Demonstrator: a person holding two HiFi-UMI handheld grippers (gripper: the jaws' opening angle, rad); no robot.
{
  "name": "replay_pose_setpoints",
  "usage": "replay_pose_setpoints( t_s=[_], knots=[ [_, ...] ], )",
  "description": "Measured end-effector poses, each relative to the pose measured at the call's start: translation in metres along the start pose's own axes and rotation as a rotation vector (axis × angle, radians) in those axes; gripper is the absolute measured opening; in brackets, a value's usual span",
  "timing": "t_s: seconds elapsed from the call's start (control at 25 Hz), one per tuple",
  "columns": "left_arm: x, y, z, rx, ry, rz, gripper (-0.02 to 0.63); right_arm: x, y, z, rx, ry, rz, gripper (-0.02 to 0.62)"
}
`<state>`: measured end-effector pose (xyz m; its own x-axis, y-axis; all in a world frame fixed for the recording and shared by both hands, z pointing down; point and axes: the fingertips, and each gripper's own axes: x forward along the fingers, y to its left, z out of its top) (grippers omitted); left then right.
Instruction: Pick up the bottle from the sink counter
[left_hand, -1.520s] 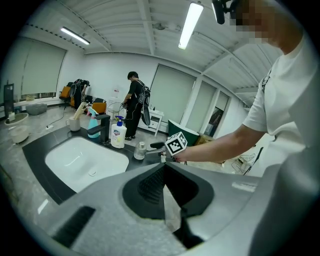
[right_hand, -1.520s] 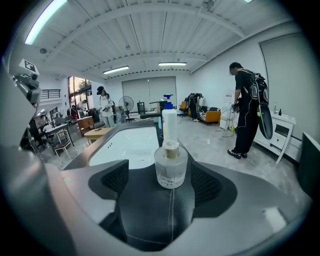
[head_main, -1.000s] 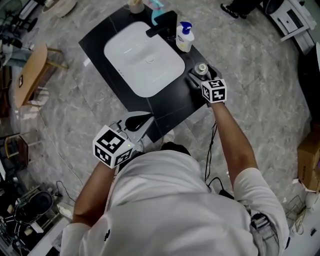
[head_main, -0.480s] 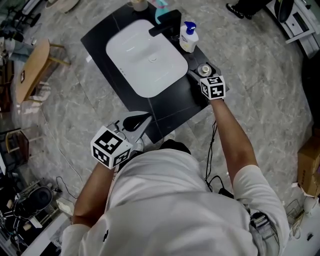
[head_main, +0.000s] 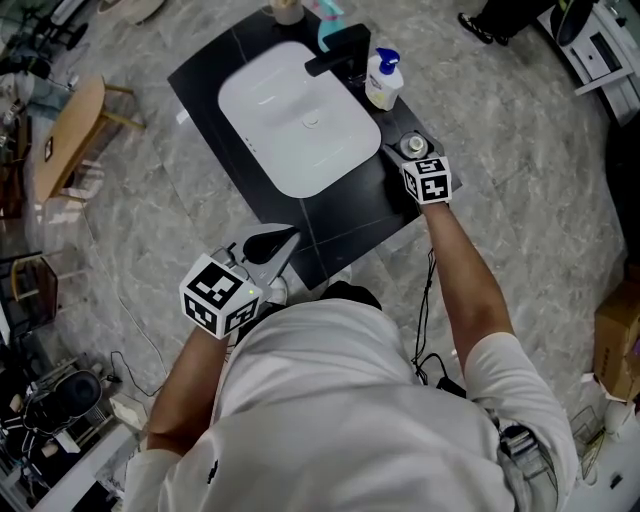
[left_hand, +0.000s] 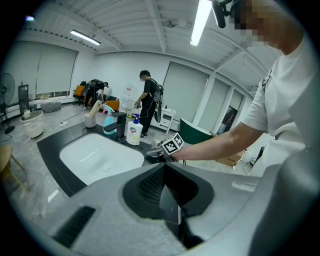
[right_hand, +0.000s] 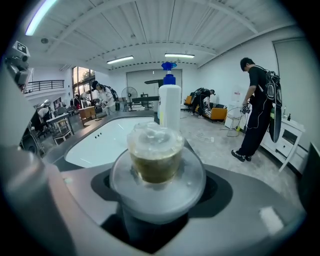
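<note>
A small clear bottle (head_main: 411, 146) with a wide shoulder, a clear cap and greenish-brown contents stands on the right end of the black sink counter (head_main: 340, 215). My right gripper (head_main: 405, 156) reaches round it. In the right gripper view the bottle (right_hand: 156, 160) fills the gap between the jaws, which are closing on it; I see no pad pressing. My left gripper (head_main: 275, 243) hovers at the counter's near edge. Its jaws meet with nothing between them, as the left gripper view (left_hand: 170, 200) also shows.
A white basin (head_main: 300, 120) fills the counter's middle, with a black faucet (head_main: 340, 52) behind it. A white pump soap dispenser (head_main: 383, 80) stands just beyond the bottle. A cup (head_main: 287, 10) and a teal bottle (head_main: 330, 12) sit at the far end. A wooden chair (head_main: 65, 135) stands at the left.
My right gripper has slid a little farther forward, so its marker cube sits closer to the bottle. The left gripper has stayed where it was.
</note>
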<state>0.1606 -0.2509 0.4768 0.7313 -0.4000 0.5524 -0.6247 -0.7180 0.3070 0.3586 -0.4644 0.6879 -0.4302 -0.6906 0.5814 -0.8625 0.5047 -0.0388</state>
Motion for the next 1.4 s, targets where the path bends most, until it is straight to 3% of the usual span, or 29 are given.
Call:
replay_pose_setpoints(
  t_s=[0.72,1.4],
  knots=[
    [-0.024,0.001,-0.005,0.013,-0.039,-0.043,0.006,-0.027,0.019,0.025,-0.023,-0.002,0.003,0.356],
    [-0.106,0.009,-0.036,0.049,-0.083,-0.135,0.006,-0.12,0.117,0.085,0.002,-0.05,0.0,0.356]
  ],
)
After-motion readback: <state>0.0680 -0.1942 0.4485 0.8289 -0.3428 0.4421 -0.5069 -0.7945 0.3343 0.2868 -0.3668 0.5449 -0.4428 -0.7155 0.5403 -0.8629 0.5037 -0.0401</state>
